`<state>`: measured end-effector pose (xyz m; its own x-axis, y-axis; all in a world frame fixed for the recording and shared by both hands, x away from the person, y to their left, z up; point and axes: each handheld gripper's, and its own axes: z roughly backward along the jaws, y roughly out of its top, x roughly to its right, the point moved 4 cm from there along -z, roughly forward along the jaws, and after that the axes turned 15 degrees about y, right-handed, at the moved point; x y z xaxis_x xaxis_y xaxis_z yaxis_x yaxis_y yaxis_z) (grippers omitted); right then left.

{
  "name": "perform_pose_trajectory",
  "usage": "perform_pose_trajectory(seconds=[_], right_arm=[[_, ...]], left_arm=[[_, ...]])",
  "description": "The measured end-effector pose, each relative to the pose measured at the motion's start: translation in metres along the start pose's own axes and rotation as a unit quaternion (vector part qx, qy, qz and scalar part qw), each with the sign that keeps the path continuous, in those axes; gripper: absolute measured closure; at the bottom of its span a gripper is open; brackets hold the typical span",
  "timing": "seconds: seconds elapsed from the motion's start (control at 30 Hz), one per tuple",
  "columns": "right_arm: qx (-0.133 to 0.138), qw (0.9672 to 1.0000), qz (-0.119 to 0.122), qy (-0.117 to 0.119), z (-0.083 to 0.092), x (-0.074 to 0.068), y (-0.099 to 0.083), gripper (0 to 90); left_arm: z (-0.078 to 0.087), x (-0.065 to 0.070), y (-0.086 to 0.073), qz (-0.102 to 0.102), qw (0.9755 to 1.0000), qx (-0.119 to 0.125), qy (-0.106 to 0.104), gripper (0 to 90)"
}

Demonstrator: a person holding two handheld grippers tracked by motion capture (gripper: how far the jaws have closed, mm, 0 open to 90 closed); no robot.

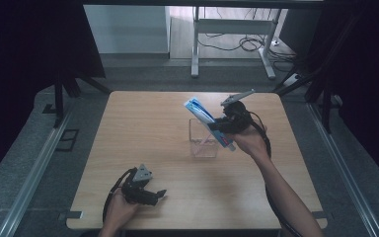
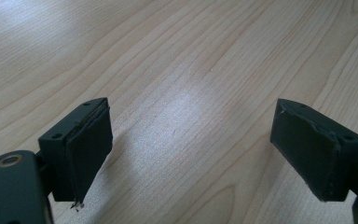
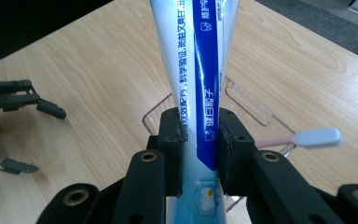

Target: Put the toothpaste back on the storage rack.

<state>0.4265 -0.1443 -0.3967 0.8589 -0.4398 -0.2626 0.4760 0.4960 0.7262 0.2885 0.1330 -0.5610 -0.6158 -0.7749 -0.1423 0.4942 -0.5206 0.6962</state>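
1. Nearest the camera: your left gripper [image 1: 150, 193] rests low on the counter [image 1: 143, 128], fingers [image 2: 81, 147] spread wide w/ nothing between them.
2. Your right gripper [image 3: 200, 140] has its fingers clamped tight on a toothpaste tube [image 1: 208, 121].
3. Tube's long axis runs diagonal, tilted, lower end over the clear cup [image 1: 203, 139] mid-counter; a toothbrush [image 3: 318, 137] already sits in it.
4. Right forearm stretched fwd; right hand far nearer the cup.

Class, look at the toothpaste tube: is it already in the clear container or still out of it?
Out. The toothpaste tube is clamped in the right gripper, tilted above the clear container.
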Motion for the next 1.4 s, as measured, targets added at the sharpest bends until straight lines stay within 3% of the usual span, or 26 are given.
perform_pose_trajectory(seconds=[0.4,0.9,1.4], right_arm=[[0.025,0.9996,-0.015,0.000,-0.013,0.013,0.008,74.1],[0.046,0.9989,-0.008,-0.002,-0.028,0.020,0.021,74.1],[0.054,0.9984,0.003,-0.012,-0.047,0.029,0.019,74.1]], left_arm=[[0.000,0.000,0.000,-0.001,1.0000,0.002,-0.002,13.1],[-0.001,0.002,0.000,-0.001,1.0000,-0.001,-0.002,13.1],[0.001,-0.002,0.000,0.001,1.0000,0.005,0.000,13.1]])
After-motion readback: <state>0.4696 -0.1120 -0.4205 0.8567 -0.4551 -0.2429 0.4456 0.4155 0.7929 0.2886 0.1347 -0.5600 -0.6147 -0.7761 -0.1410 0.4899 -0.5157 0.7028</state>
